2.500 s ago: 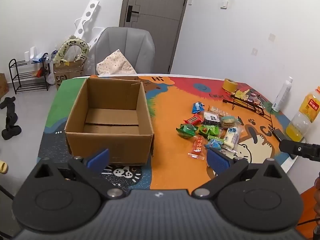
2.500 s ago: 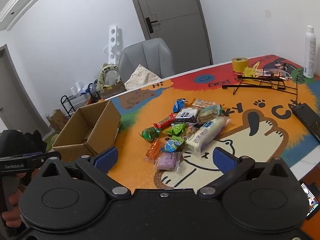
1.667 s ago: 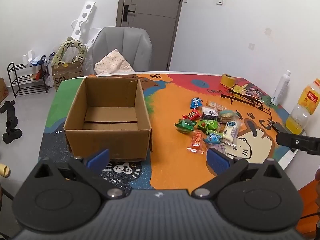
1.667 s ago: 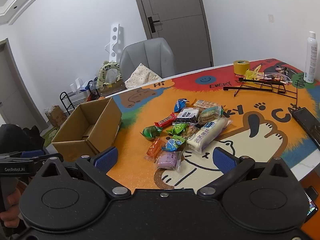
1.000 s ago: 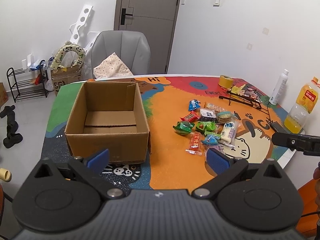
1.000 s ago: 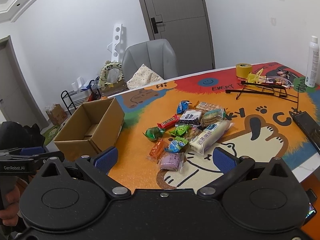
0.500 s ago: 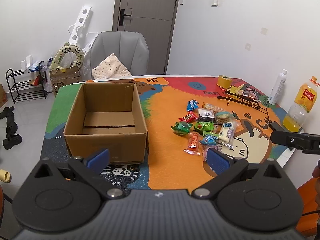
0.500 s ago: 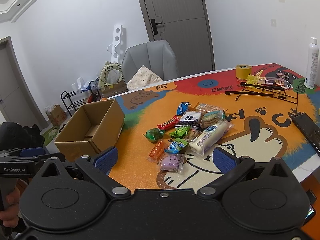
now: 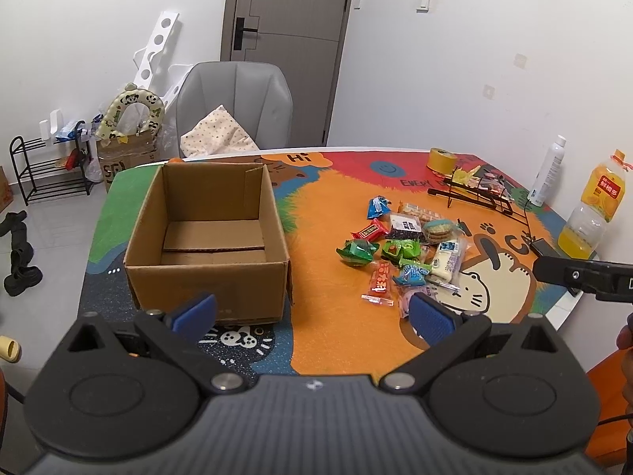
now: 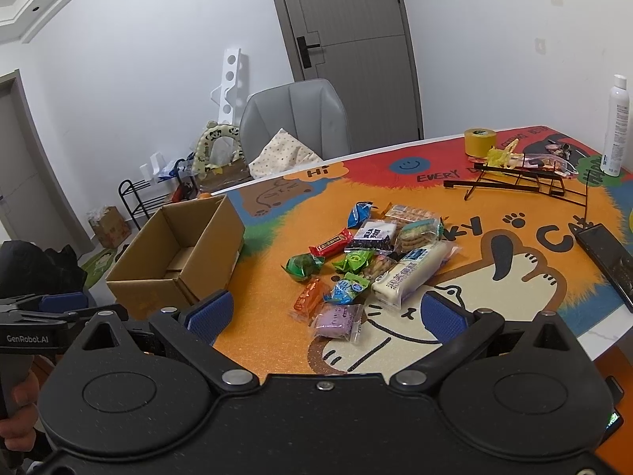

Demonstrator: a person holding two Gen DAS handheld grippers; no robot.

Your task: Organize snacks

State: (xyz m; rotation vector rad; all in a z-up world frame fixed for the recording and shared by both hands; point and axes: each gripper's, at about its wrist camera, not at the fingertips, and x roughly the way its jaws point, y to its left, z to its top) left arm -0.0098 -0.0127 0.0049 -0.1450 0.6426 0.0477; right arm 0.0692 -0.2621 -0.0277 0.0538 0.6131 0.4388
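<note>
Table mat lettering – "Hi" near far edge, "EVERY" beside smiley, large "KY" and "CA" near paw print. Left gripper body – "GenRobot.AI". Snack wrapper print too small to read.

We're showing matte black grippers w/ blue pads, silver screws, white "GenRobot.AI" lettering, bare skin.

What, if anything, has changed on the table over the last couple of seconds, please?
Only the viewpoints shifted: both cameras drew back a little, so the cardboard box and the snack pile look slightly smaller and farther off. Nothing was taken hold of or let go. The left gripper and right gripper stayed open and empty, the box stayed empty, and the snacks kept their places.
</note>
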